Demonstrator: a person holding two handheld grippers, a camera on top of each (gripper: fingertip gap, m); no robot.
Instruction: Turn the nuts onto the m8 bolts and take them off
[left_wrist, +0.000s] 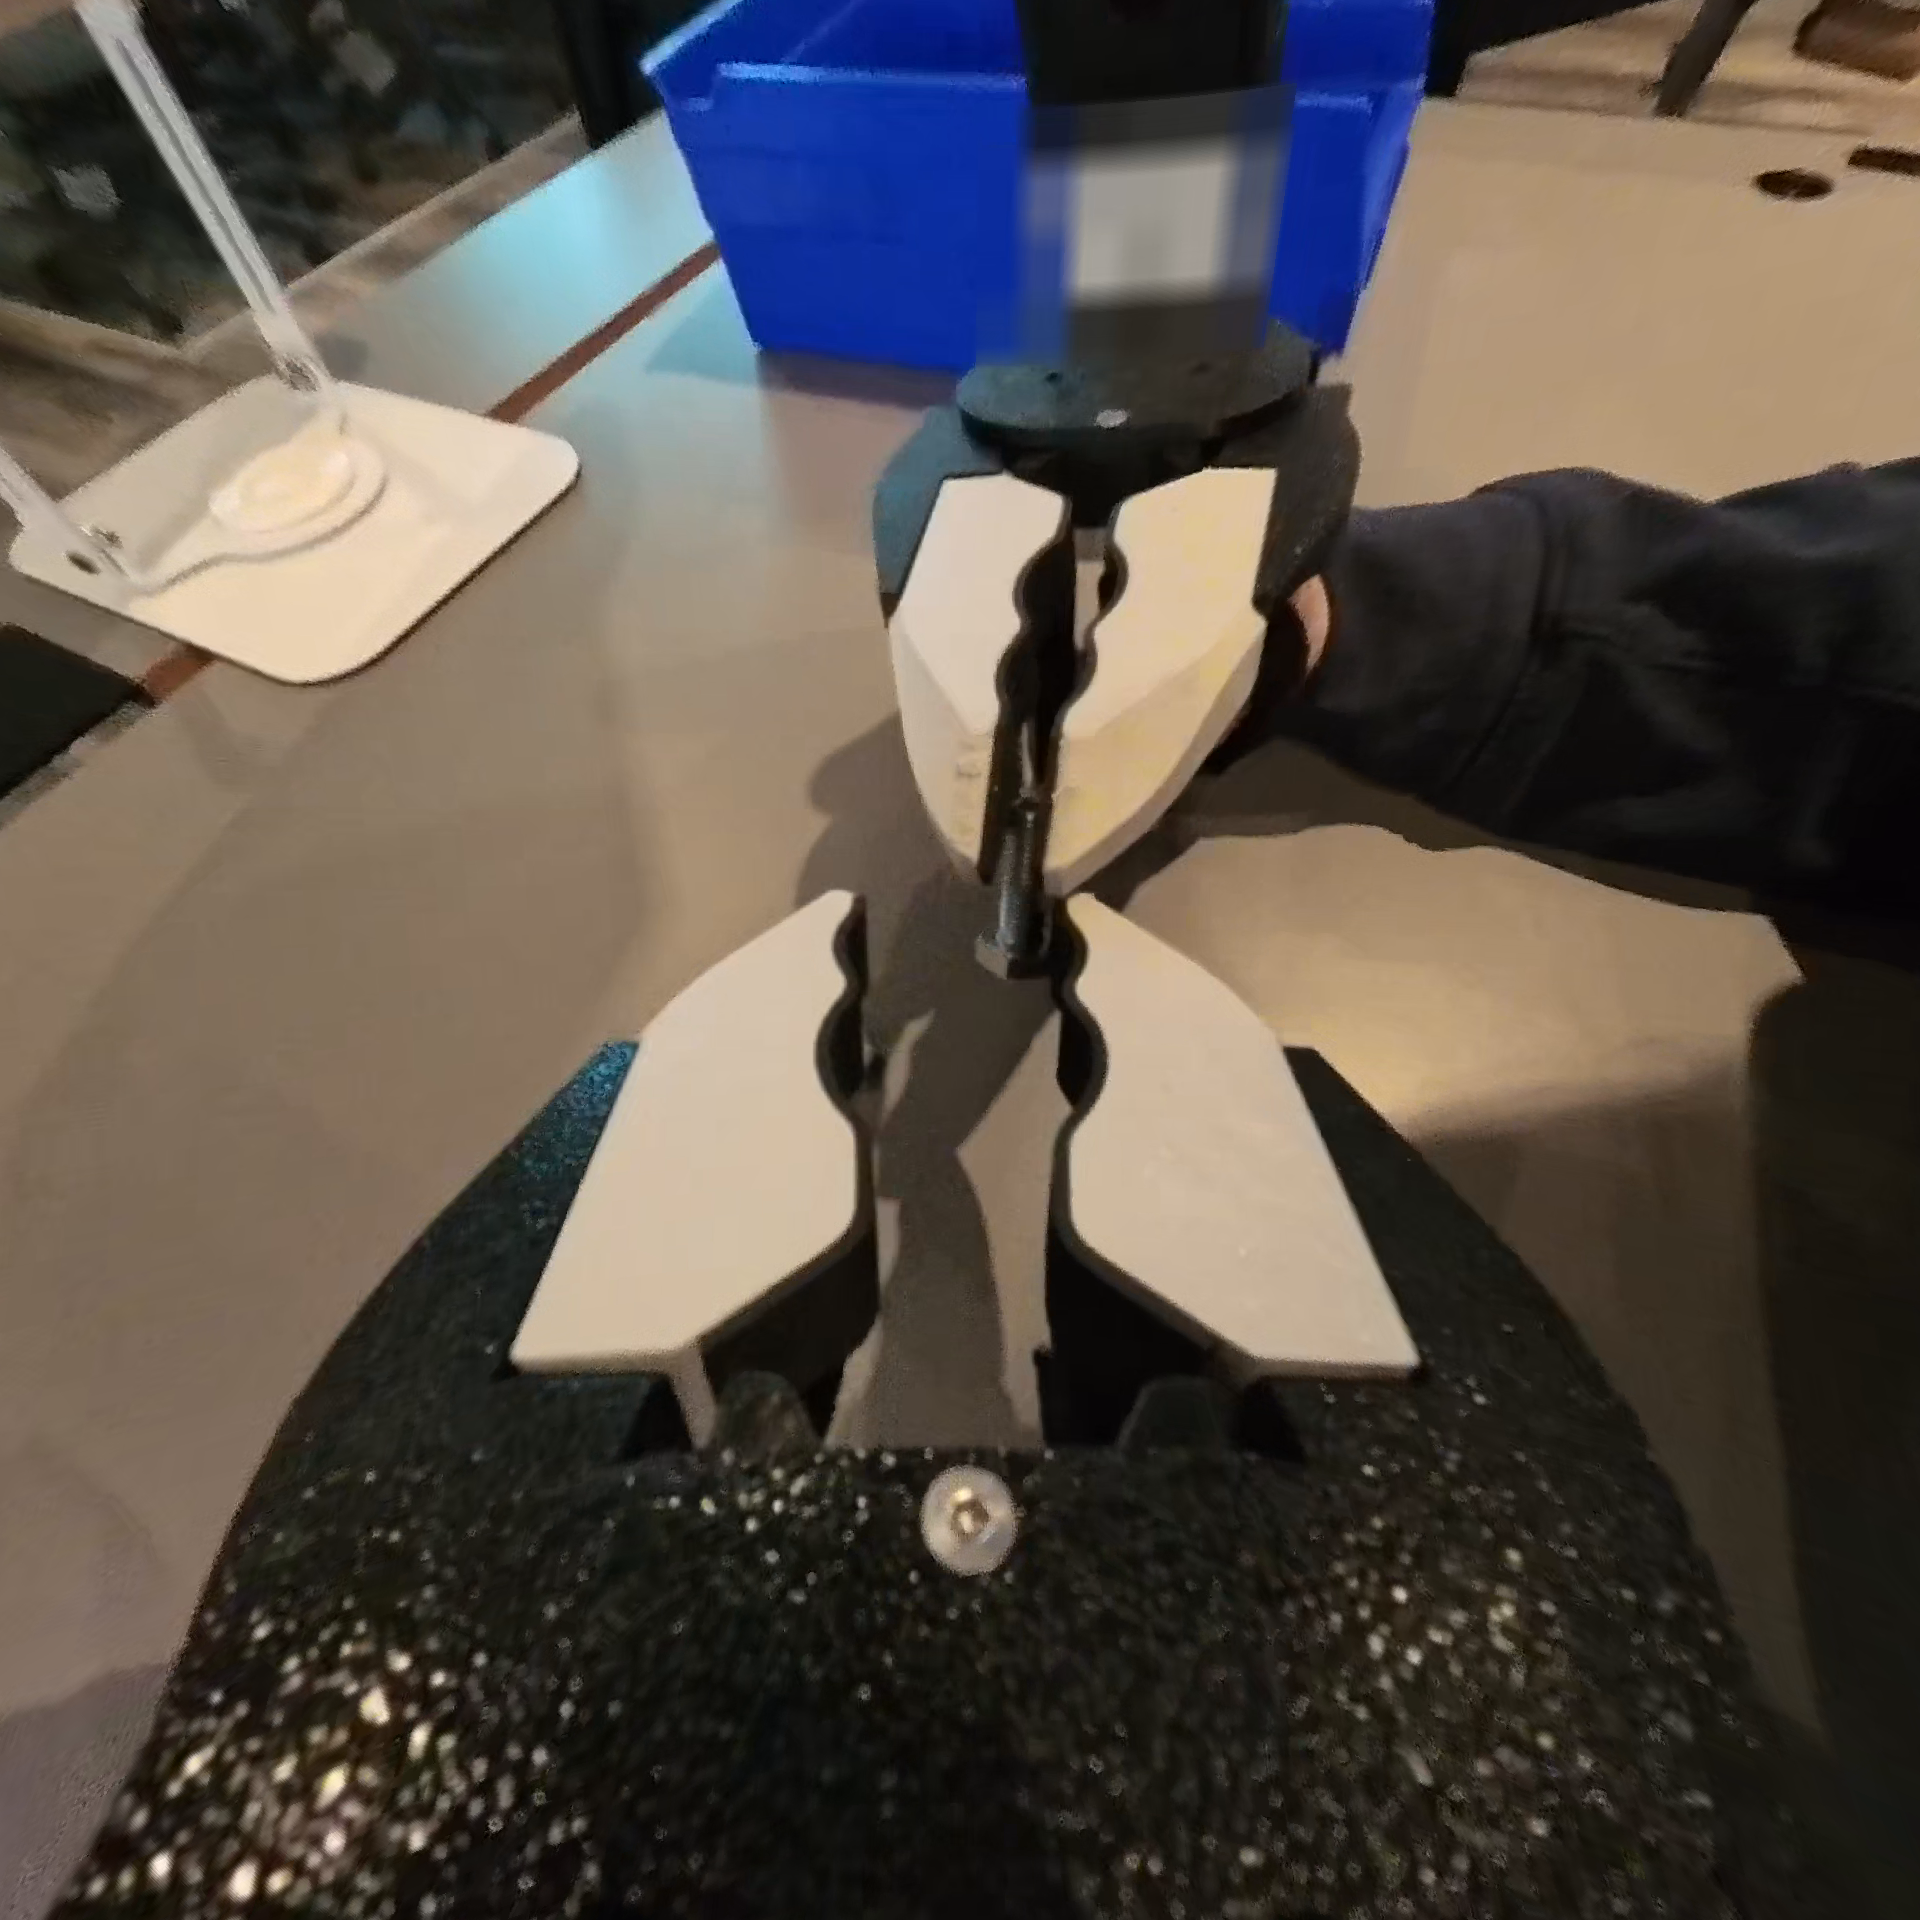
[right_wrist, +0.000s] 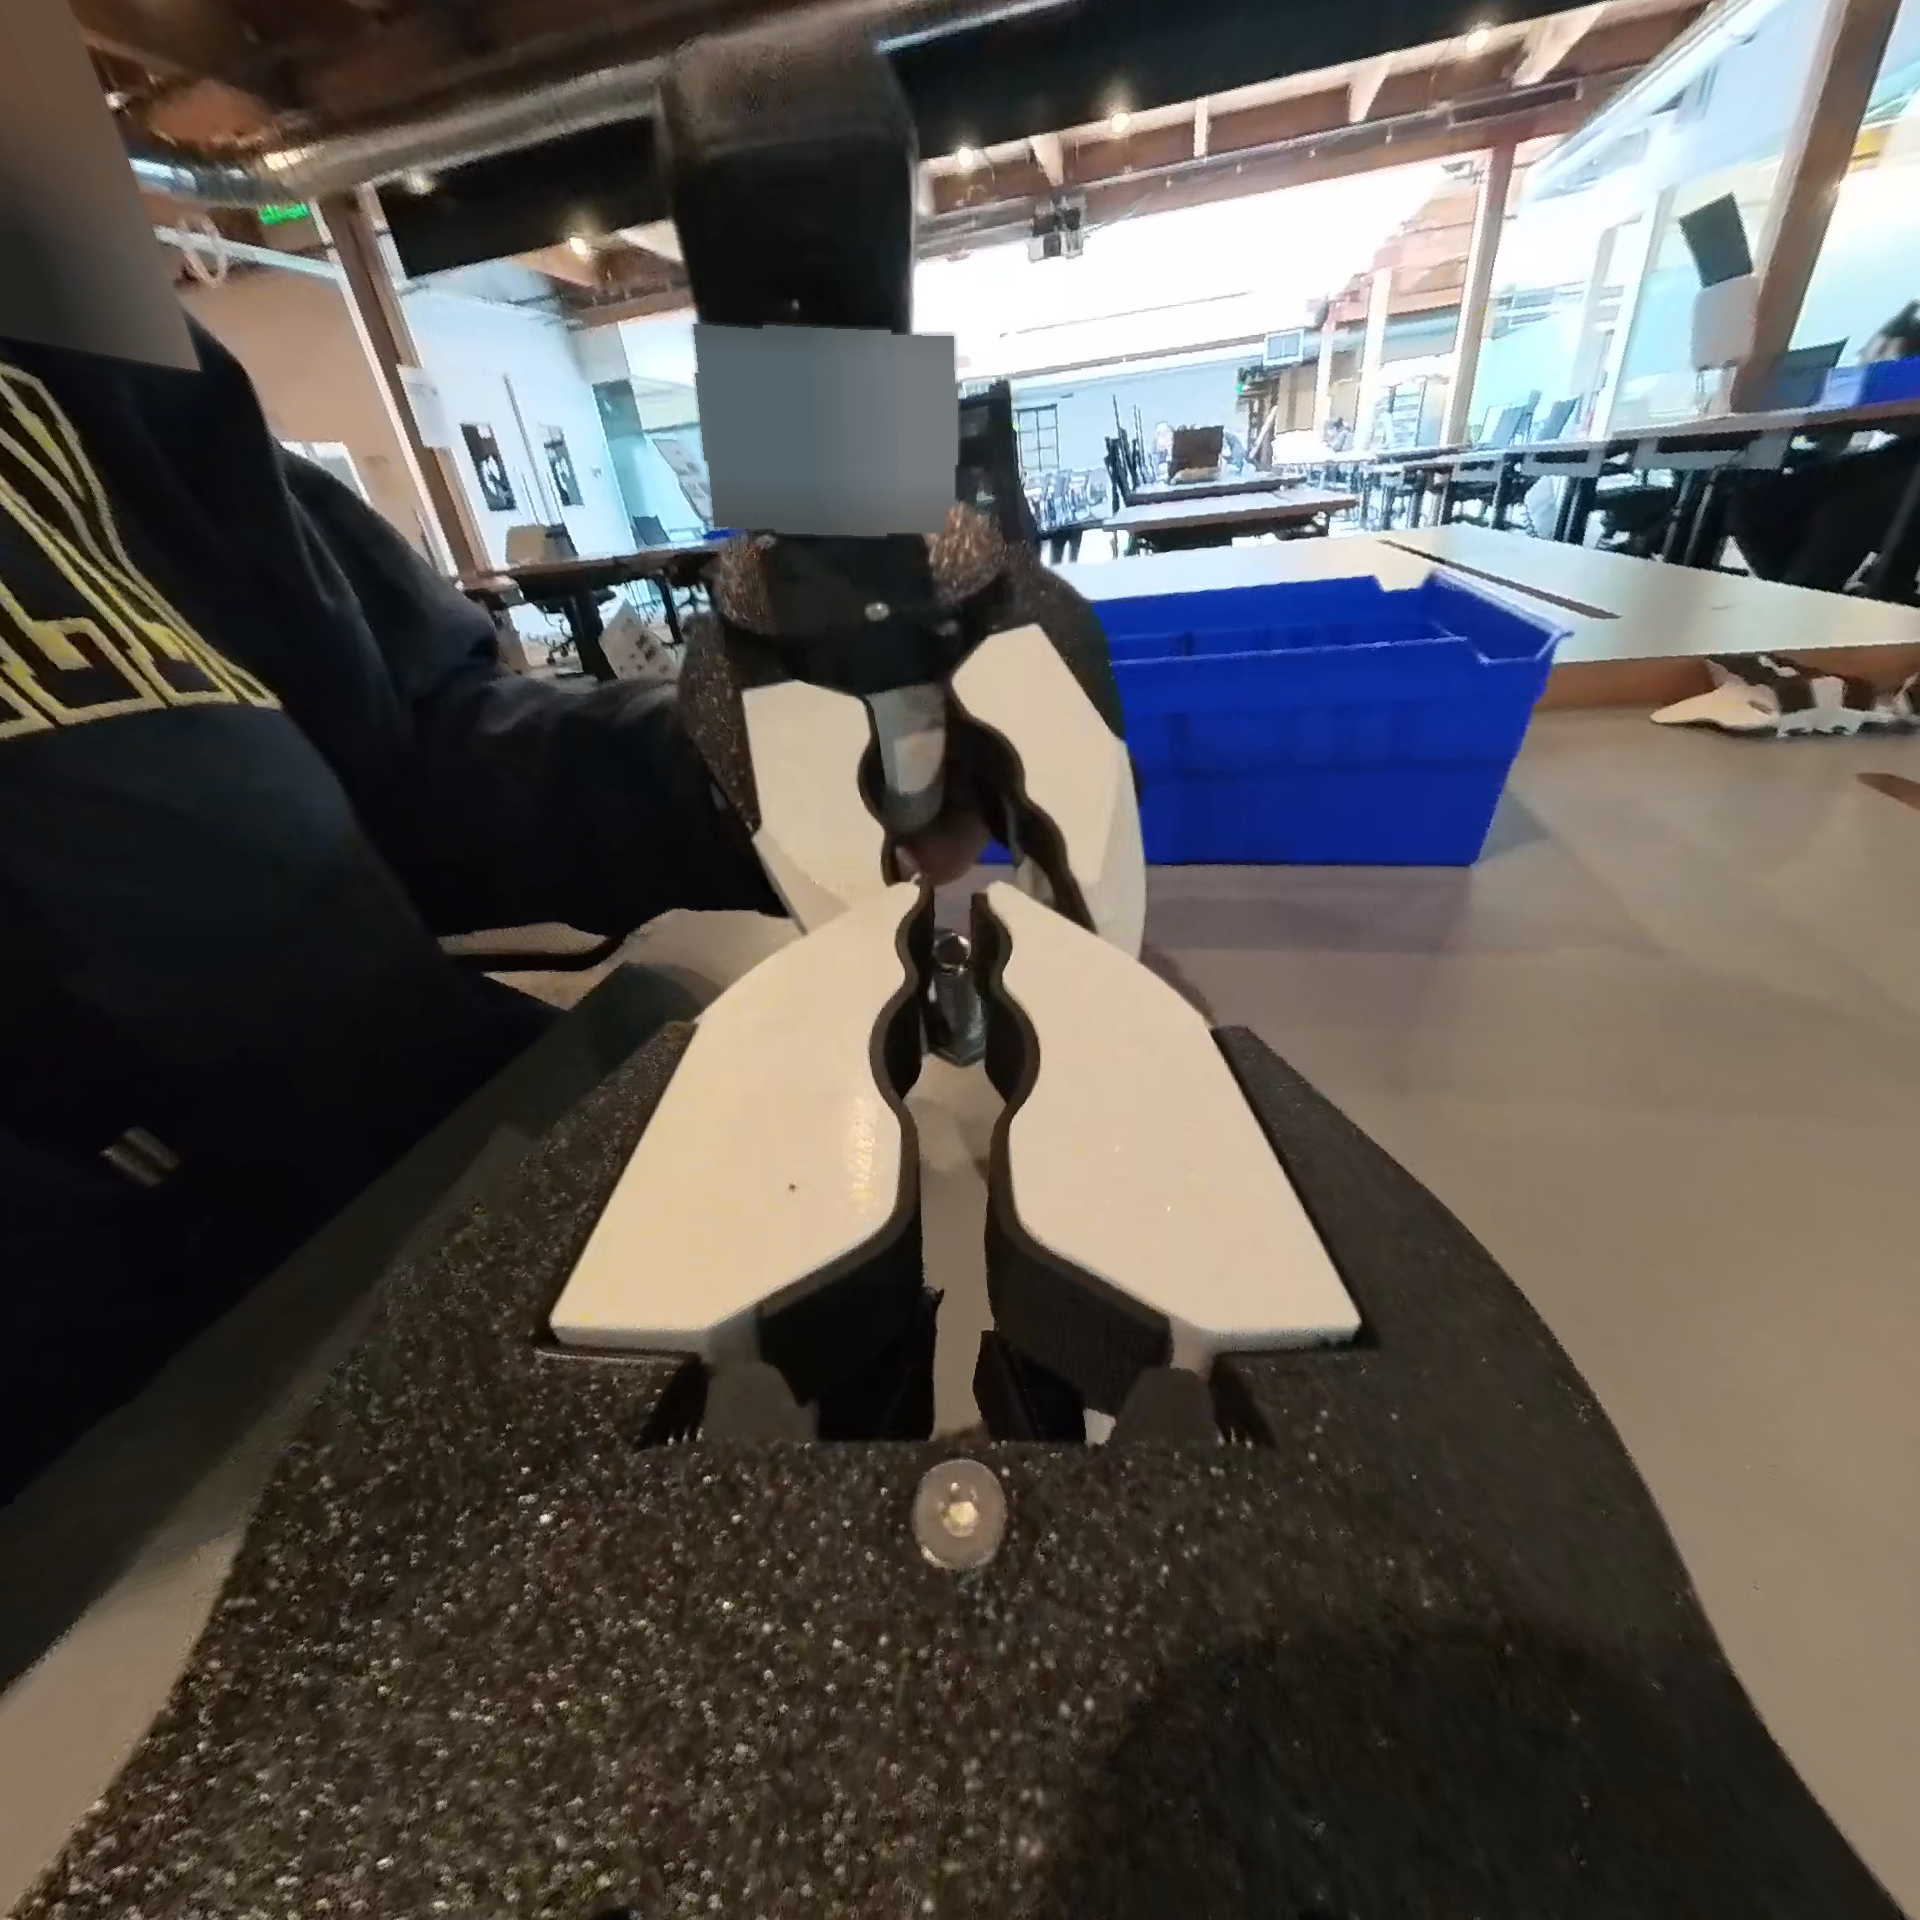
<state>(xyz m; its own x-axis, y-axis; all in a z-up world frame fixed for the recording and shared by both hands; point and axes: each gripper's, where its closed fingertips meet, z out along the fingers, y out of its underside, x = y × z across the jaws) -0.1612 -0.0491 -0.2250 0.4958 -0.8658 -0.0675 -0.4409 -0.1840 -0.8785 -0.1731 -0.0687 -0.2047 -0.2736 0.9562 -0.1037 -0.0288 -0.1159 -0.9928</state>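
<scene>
Right gripper (left_wrist: 1023, 831): its white fingers were clamped on the shank of a dark bolt (left_wrist: 1023, 914), seen in the left wrist view pointing toward the camera; a hand in a dark sleeve (left_wrist: 1621, 665) held it from the right.
Bolt: its hexagonal head hung out below the right gripper's tips, just beside the inner edge of the left gripper's right-hand finger (left_wrist: 1195, 1122); whether head and finger touched could not be told. In the right wrist view the bolt (right_wrist: 954, 997) sat upright in the narrow slot between that gripper's own fingers.
Left gripper (left_wrist: 961, 914): released, its two fingers stood wide apart with bare tabletop showing between them; nothing was pressed by both pads.
Nut: could not be made out for certain in either view.
Behind the right gripper: a blue bin (left_wrist: 883, 197) stood on the table, well beyond the fingertips.
Far left of the left gripper: a white base plate (left_wrist: 312, 540) with a clear upright rod (left_wrist: 208, 208) stood well apart.
Table (left_wrist: 416, 883): a grey-beige top under both grippers, crossed by their shadows.
In the way: in the right wrist view the left gripper (right_wrist: 935, 790) rose directly ahead of the fingertips and hid part of the bin (right_wrist: 1320, 727); the person's dark sleeve (right_wrist: 468, 707) filled the left side.
</scene>
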